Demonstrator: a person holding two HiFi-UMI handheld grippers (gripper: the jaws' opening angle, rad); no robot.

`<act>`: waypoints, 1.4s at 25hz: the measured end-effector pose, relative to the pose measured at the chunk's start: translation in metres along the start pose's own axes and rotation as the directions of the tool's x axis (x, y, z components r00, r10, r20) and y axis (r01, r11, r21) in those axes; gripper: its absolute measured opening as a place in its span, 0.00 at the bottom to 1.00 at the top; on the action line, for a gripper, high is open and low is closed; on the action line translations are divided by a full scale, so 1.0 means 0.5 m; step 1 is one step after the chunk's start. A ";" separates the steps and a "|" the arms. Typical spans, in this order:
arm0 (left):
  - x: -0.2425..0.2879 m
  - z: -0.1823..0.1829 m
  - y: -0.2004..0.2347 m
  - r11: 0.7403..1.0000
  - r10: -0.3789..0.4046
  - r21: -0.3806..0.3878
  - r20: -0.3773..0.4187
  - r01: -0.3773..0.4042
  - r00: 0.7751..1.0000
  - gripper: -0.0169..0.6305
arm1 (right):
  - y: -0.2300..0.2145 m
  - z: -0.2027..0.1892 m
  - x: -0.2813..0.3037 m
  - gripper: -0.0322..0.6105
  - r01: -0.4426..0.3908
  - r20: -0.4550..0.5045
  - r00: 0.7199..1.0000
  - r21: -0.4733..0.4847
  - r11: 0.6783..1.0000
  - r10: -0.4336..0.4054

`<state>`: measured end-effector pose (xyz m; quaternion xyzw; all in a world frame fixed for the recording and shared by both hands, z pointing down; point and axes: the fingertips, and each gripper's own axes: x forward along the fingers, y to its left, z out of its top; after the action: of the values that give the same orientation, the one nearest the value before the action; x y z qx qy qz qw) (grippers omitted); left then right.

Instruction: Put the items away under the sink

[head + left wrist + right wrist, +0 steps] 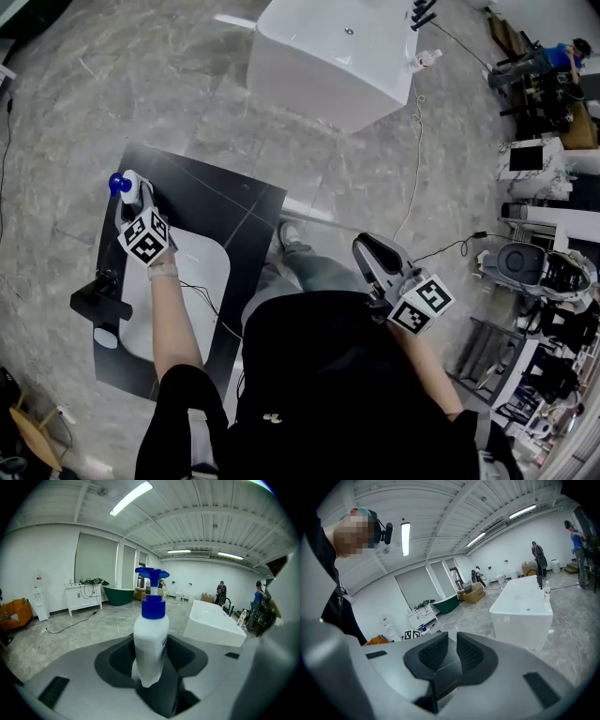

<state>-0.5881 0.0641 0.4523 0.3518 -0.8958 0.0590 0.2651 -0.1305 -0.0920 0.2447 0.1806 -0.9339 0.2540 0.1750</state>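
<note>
The left gripper has its jaws wide apart, with a spray bottle standing up between them. The bottle is white with a blue top. Both pads sit right against its sides, so the jaws are clamped on it. Its bottom shows low down in the dark gap between the jaws.

From the head view, the bottle is at the far left corner of the dark table, right by the edge. I cannot tell if it stands on the table or hangs just above it. The white sink is set into the table, near the left arm. A black tap sits at the sink's left side, well apart from the bottle.

The right gripper has its jaws almost together, with only a thin slit between the pads. Nothing is in that slit. This gripper is off the table's right edge, in front of the person's body.

Past the table's far edge is grey floor with lots of room. A big white bathtub stands well apart from the table.
</note>
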 end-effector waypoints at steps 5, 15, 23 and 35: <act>-0.034 0.022 -0.024 0.999 -0.044 0.009 0.027 0.044 0.999 0.36 | 0.009 -0.014 -0.005 0.16 -0.014 0.011 1.000 0.032 0.999 0.014; -0.085 0.088 -0.107 0.983 -0.163 0.091 0.047 0.159 0.985 0.36 | 0.017 -0.052 -0.030 0.16 0.009 0.014 1.000 0.081 0.997 -0.010; -0.115 0.105 -0.215 0.955 -0.265 0.149 0.033 0.258 0.964 0.36 | -0.026 -0.060 -0.070 0.16 0.047 0.059 0.997 0.101 0.994 -0.053; -0.229 0.114 -0.442 0.925 -0.356 0.162 0.058 0.343 0.933 0.36 | -0.142 -0.062 -0.231 0.16 0.054 0.160 0.984 0.173 0.983 -0.083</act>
<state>-0.3965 -0.0486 0.3266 0.5269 -0.8224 0.0626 0.2054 0.0082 -0.1036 0.2508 0.2474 -0.9137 0.3098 0.0893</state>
